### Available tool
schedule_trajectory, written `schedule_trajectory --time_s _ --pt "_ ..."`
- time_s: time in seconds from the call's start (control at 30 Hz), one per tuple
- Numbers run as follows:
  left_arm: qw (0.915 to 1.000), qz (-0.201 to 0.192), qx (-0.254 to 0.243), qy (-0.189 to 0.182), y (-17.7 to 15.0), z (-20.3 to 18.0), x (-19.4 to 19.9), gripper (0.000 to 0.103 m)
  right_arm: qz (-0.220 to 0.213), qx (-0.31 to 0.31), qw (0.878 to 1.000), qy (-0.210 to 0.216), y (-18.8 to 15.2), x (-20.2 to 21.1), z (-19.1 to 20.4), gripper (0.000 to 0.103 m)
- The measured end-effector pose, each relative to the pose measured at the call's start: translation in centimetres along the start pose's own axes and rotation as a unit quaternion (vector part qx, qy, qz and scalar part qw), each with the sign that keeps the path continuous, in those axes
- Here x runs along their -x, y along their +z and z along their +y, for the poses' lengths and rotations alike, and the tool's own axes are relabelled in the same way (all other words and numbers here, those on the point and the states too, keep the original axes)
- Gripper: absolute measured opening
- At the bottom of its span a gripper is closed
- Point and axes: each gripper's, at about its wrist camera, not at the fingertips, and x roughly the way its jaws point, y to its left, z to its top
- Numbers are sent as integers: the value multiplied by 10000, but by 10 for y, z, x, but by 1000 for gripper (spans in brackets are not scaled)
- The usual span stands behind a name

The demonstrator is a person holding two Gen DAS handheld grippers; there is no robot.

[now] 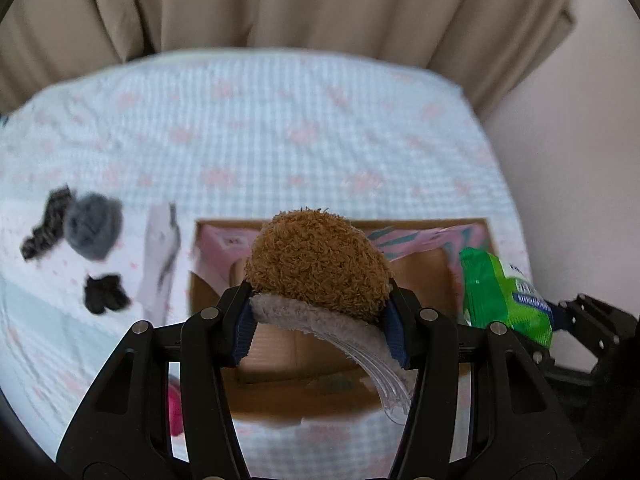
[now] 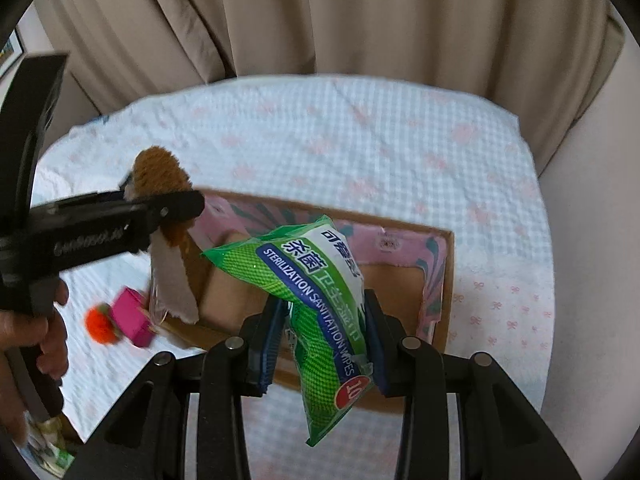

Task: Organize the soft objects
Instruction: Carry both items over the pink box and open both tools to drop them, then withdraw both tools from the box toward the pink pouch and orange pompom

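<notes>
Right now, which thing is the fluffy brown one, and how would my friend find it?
Find the open cardboard box on the checked bedspread. Right above it, the left gripper holds a fuzzy brown pad with a pale fleecy underside. The right gripper's green wipes packet beside it is shiny and printed, not furry.

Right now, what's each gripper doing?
Left gripper: shut on the brown plush toy.
Right gripper: shut on the green wipes pack.
</notes>
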Motion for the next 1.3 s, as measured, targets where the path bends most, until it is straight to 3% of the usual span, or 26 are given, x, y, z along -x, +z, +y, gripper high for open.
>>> schedule_trajectory --time_s 0.17,0.37,0.4,0.43,0.47,0.5,0.53,0.67,0.93,1.3 --pt "9982 545 183 190 -3 3 -58 50 358 117 9992 98 -12 -47 -14 35" --pt "9949 870 363 352 -6 4 -89 50 541 431 9976 41 -22 -74 -14 36" --pt "9950 835 373 411 -4 3 -90 55 557 467 9973 54 -23 -78 -14 40" --pt "9950 800 363 478 -2 2 -90 66 498 520 9974 33 -24 -79 -13 44" --pt "9949 787 369 514 0 1 -90 76 444 560 9974 35 -23 -81 -12 62" --pt "9950 773 398 497 1 2 -91 102 372 618 9974 92 -24 -82 -11 95" --pt "9952 765 442 432 2 3 -90 103 339 647 9972 146 -25 -82 -11 103" --pt "9944 841 478 415 5 6 -89 103 145 840 9961 206 -29 -76 -5 103" --pt "9952 793 435 380 4 10 -68 103 53 656 9978 114 -30 -58 -3 103" --pt "9989 352 227 193 -2 5 24 103 -273 328 9991 6 -17 14 9 103"
